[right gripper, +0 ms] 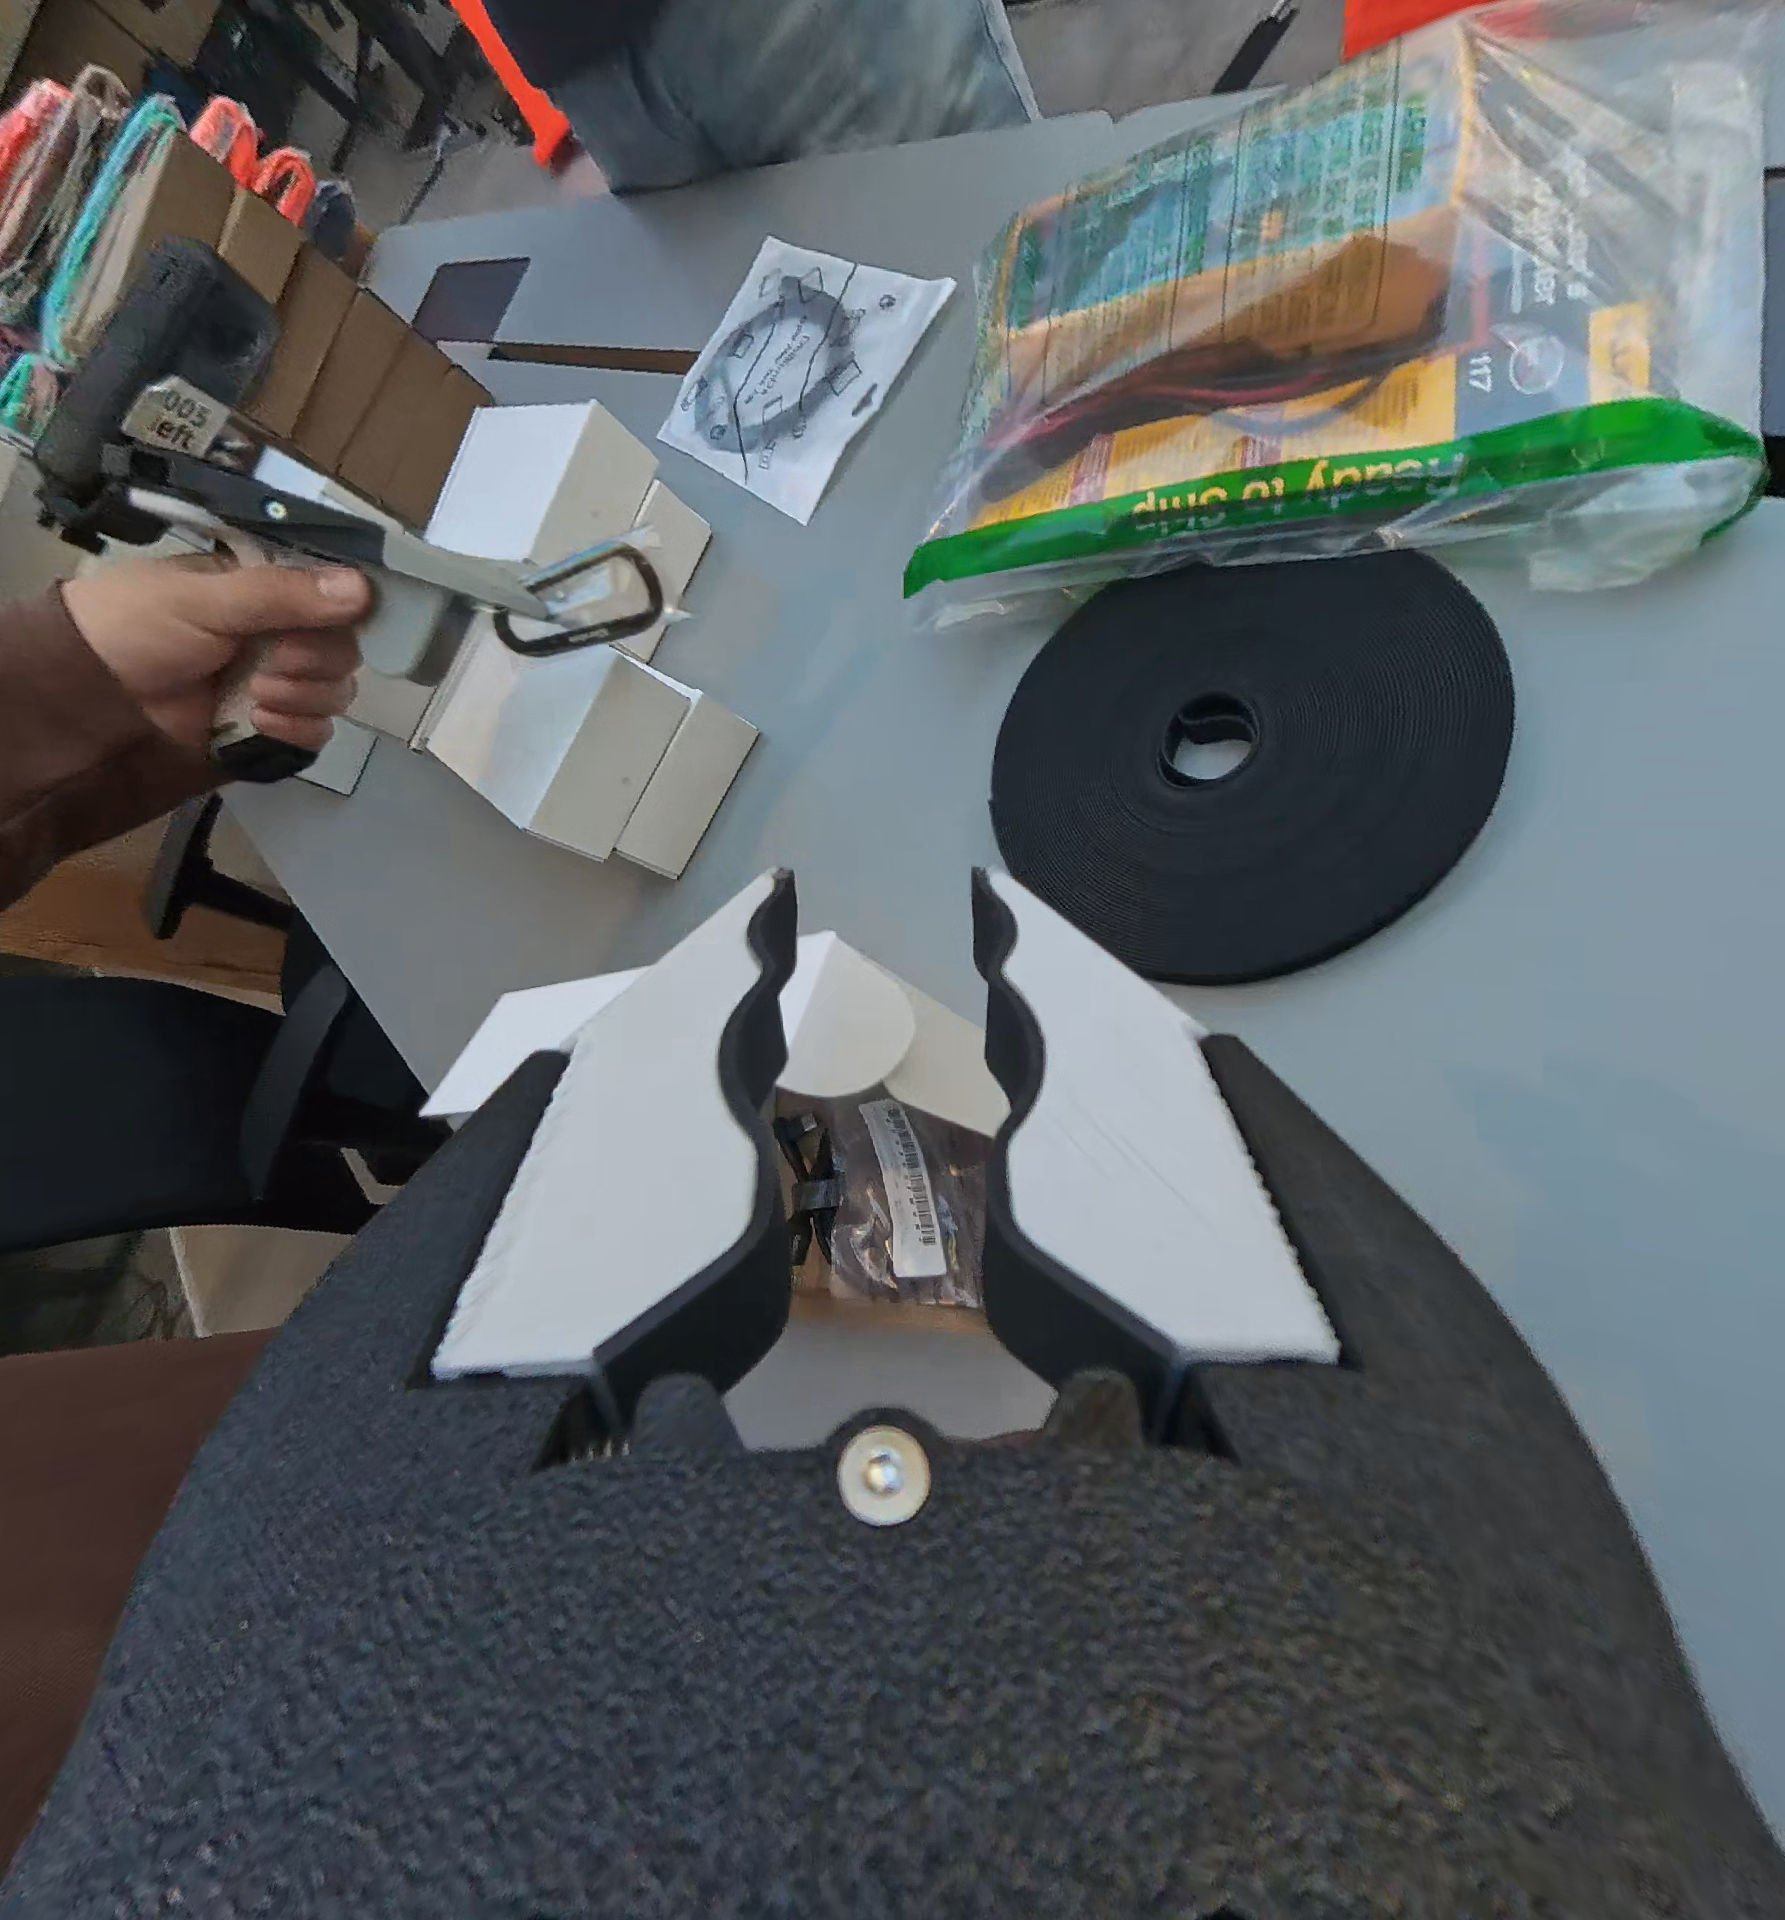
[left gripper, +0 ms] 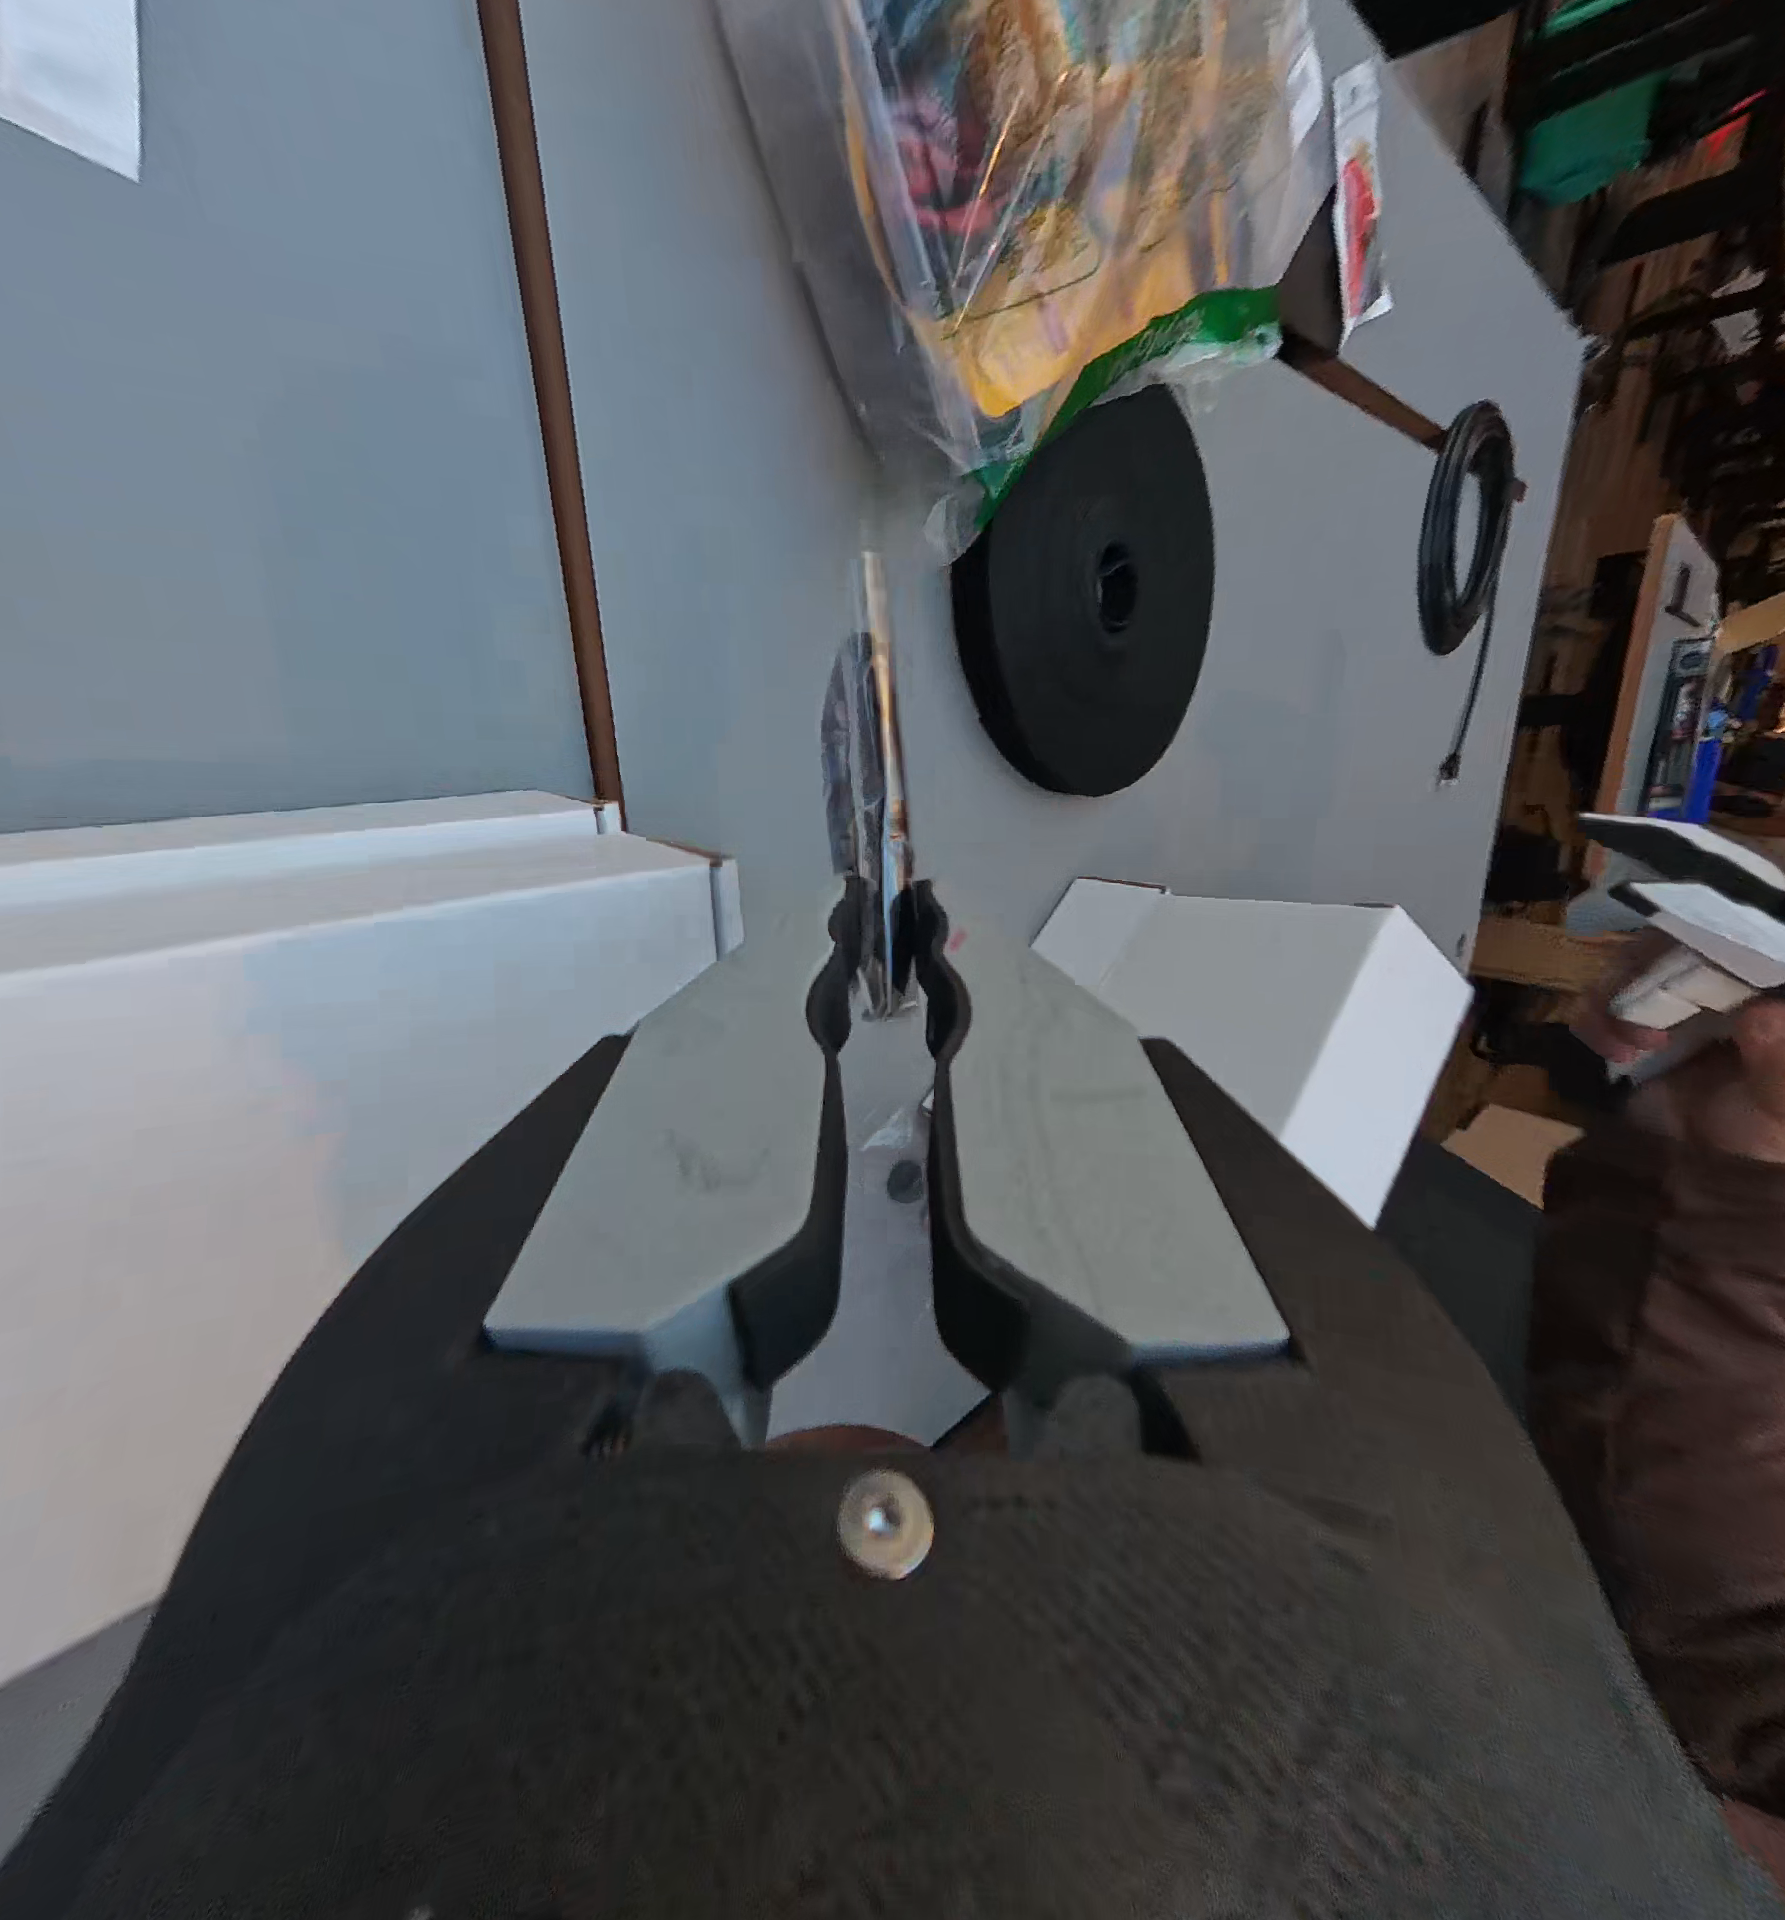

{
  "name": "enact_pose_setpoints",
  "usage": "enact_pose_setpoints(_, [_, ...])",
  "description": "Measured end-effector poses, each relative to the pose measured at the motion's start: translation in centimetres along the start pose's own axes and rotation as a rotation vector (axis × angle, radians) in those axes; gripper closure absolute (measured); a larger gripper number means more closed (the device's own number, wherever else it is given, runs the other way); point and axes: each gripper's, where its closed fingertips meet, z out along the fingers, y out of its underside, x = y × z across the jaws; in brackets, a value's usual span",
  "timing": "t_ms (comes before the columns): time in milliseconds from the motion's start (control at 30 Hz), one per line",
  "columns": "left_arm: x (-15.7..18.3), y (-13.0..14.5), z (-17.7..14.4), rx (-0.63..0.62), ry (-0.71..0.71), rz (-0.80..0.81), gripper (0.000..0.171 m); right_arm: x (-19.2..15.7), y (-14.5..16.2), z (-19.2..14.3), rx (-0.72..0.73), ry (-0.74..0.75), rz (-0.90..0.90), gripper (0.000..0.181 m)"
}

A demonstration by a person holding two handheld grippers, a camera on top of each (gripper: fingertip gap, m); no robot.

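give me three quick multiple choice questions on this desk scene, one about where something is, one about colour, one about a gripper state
1. Where does the black strap roll lie?
A. inside a white box
B. flat on the grey table, next to the bagged yellow package
C. on the floor

2. What colour is the strip along the bag's edge?
A. green
B. blue
C. white

3. What is the left gripper doing?
A. open and empty
B. shut on a black carabiner
C. shut on the strap roll

Answers:
1 B, the roll rests on the tabletop beside the bag.
2 A, the band is bright green.
3 B, its fingers pinch the packaged carabiner above the white boxes; the right gripper is open.
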Motion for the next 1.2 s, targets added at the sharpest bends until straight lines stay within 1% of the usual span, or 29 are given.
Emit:
enact_pose_setpoints(67, [-0.7,-0.5,2.6,-0.064,-0.059,0.016,0.166,1.3,1.0,-0.2,-0.003,0.002,0.016,0.149])
enact_pose_setpoints(233, [-2.1,-2.2,8.6,-0.212,-0.145,0.072,0.166,3.9,3.1,-1.2,-0.022,0.014,0.051,0.150])
enact_pose_setpoints(300, [-2.6,-2.3,10.5,-0.273,-0.154,0.084,0.160,4.5,3.6,-1.7,-0.035,0.023,0.048,0.150])
enact_pose_setpoints(333, [-3.5,-2.2,11.1,-0.296,-0.193,0.077,0.153,4.7,3.8,-1.9,-0.044,0.030,0.039,0.150])
enact_pose_setpoints(400, [-4.6,-2.3,11.4,-0.304,-0.257,0.084,0.144,5.1,4.2,-2.3,-0.069,0.041,0.016,0.150])
enact_pose_setpoints(433, [-4.7,-2.7,11.3,-0.288,-0.277,0.104,0.135,5.0,4.2,-2.5,-0.079,0.036,-0.001,0.150])
enact_pose_setpoints(500, [-3.9,-3.2,10.8,-0.258,-0.281,0.136,0.117,4.6,4.3,-2.6,-0.094,0.009,-0.048,0.150])
enact_pose_setpoints(533, [-3.2,-3.4,10.2,-0.250,-0.273,0.150,0.113,4.1,4.4,-2.5,-0.108,-0.016,-0.078,0.149])
enact_pose_setpoints(600, [-1.2,-3.9,8.4,-0.201,-0.255,0.232,0.114,3.2,5.3,-2.2,-0.156,-0.062,-0.156,0.148])
enact_pose_setpoints(667, [1.5,-3.7,6.0,-0.148,-0.236,0.354,0.114,2.8,6.7,-1.6,-0.220,-0.084,-0.245,0.145])
enact_pose_setpoints(700, [3.1,-2.9,4.8,-0.127,-0.207,0.402,0.113,3.1,7.5,-1.3,-0.254,-0.079,-0.282,0.144])
enact_pose_setpoints(733, [4.7,-1.6,3.7,-0.118,-0.164,0.435,0.113,3.4,8.3,-0.9,-0.282,-0.072,-0.309,0.143])
enact_pose_setpoints(833, [8.8,4.7,1.3,-0.169,-0.060,0.525,0.110,4.6,10.6,0.4,-0.349,-0.059,-0.348,0.142])
enact_pose_setpoints(900, [10.0,9.5,0.8,-0.214,-0.045,0.599,0.109,5.4,11.6,1.3,-0.372,-0.044,-0.358,0.141])
enact_pose_setpoints(1000, [9.7,15.8,2.0,-0.313,-0.076,0.689,0.104,5.6,12.4,2.9,-0.389,-0.058,-0.394,0.141])
enact_pose_setpoints(1067, [8.6,18.7,3.6,-0.386,-0.121,0.734,0.098,5.8,12.5,4.0,-0.406,-0.048,-0.436,0.140])
enact_pose_setpoints(1133, [7.6,20.2,5.0,-0.429,-0.157,0.774,0.097,5.2,12.2,5.0,-0.416,-0.070,-0.491,0.138])
enact_pose_setpoints(1200, [7.2,20.6,6.1,-0.440,-0.171,0.795,0.099,4.1,11.6,5.7,-0.416,-0.097,-0.562,0.138])
